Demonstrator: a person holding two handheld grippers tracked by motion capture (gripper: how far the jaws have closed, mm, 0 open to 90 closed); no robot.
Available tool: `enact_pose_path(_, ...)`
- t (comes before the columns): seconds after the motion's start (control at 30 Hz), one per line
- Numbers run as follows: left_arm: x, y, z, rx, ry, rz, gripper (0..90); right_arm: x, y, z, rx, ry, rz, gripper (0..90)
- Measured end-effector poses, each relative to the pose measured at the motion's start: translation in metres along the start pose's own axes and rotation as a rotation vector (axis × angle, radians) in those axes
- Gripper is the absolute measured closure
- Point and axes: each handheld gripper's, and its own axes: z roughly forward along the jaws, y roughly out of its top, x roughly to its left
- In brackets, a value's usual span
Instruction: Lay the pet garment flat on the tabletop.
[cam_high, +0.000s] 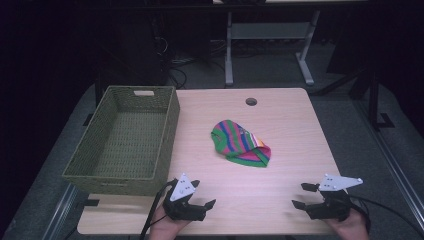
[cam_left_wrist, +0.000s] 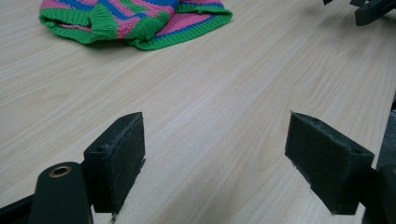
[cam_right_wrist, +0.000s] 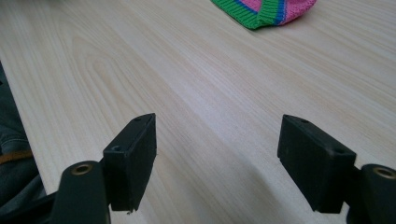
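Resting near the table's (cam_high: 295, 125) front edge, both grippers stand with jaws spread wide and nothing between them: the left gripper (cam_high: 199, 196) at about 7 o'clock from the sock (cam_high: 240, 143), the right gripper (cam_high: 303, 196) at about 5 o'clock from it. The sock, a striped knit in green, pink and blue, lies crumpled near the table's middle, well apart from both tools. The basket (cam_high: 168, 131) stands at the sock's 9 o'clock, on the table's left side, with its left part past the table edge.

The likely work is getting the sock into the basket, and a few things could spoil it. The knit is soft and folded on itself, so a pinch may catch only the top layer and let the rest sag and drag on the wood, or snag on the basket's near wall if it is carried too low. Jaws coming down too steeply could press on the tabletop and push the sock away instead of closing on it. A bump against the overhanging basket might shift it further off.

In the left gripper view the sock (cam_left_wrist: 135, 21) is cut off at the top edge, and the right gripper view catches just a corner of it (cam_right_wrist: 264, 10). Whether it is one sock or a folded pair cannot be told. The basket's inner near wall is hidden from the high view.
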Motion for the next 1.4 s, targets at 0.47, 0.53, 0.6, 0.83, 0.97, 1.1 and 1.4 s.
enact_pose_path(0.47, 0.0000, -0.0008, 0.0013, 0.010, -0.010, 0.004, 18.9, 0.0064, 0.0080, 0.0077, 0.016, 0.006, -0.030, 27.4)
enact_pose_path(0.53, -0.0006, -0.0005, 0.0018, 0.011, -0.013, 0.008, 18.9, 0.0063, 0.0083, 0.0081, 0.018, 0.005, -0.030, 27.4)
enact_pose_path(0.6, -0.0011, -0.0005, 0.0015, 0.010, -0.012, 0.014, 18.9, 0.0066, 0.0079, 0.0080, 0.019, 0.003, -0.029, 27.4)
enact_pose_path(0.83, -0.0006, -0.0005, 0.0014, 0.011, -0.013, 0.010, 18.9, 0.0067, 0.0069, 0.0081, 0.021, 0.002, -0.026, 27.4)
enact_pose_path(0.97, -0.0013, -0.0004, 0.0014, 0.009, -0.009, 0.015, 18.9, 0.0063, 0.0066, 0.0087, 0.032, 0.001, -0.033, 27.5)
enact_pose_path(1.1, -0.0007, -0.0002, 0.0016, 0.011, -0.008, 0.009, 18.9, 0.0077, 0.0062, 0.0089, 0.032, -0.001, -0.031, 27.6)
enact_pose_path(1.4, -0.0005, -0.0006, 0.0025, 0.014, -0.006, 0.007, 18.9, 0.0090, 0.0100, 0.0091, 0.012, 0.016, -0.040, 27.9)
